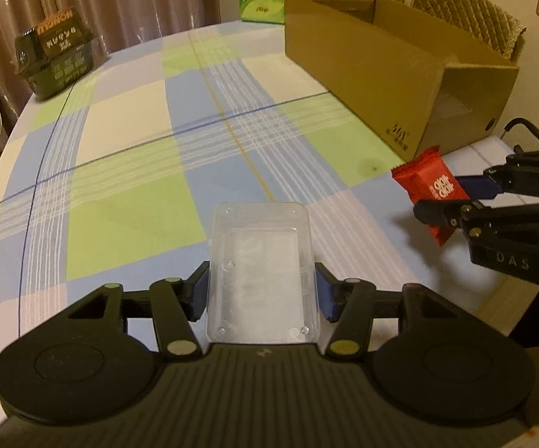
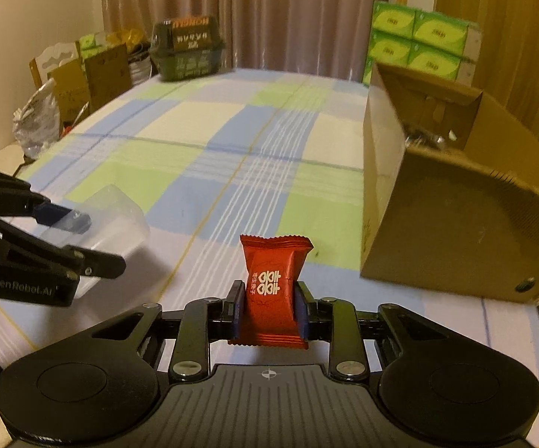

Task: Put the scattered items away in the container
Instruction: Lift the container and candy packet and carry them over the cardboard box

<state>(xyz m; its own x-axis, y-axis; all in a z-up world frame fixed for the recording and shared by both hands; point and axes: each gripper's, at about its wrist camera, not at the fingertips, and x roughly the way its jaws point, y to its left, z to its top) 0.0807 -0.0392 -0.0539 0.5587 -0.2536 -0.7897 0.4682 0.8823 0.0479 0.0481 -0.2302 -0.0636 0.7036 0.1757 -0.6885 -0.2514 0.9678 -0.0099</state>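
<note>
fingers [image 2: 301, 310] pinch red candy packet [image 2: 273, 283] | clear tub [image 1: 262, 276] clamped

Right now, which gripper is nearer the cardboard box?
Right. The right gripper, shut on the red candy packet, sits just short of the cardboard box. The left gripper, holding the clear plastic tray, is farther out over the tablecloth.

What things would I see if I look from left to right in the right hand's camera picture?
Left tool holding the clear plastic box → red candy packet pinched in the right tool → brown cardboard box at the right.
</note>
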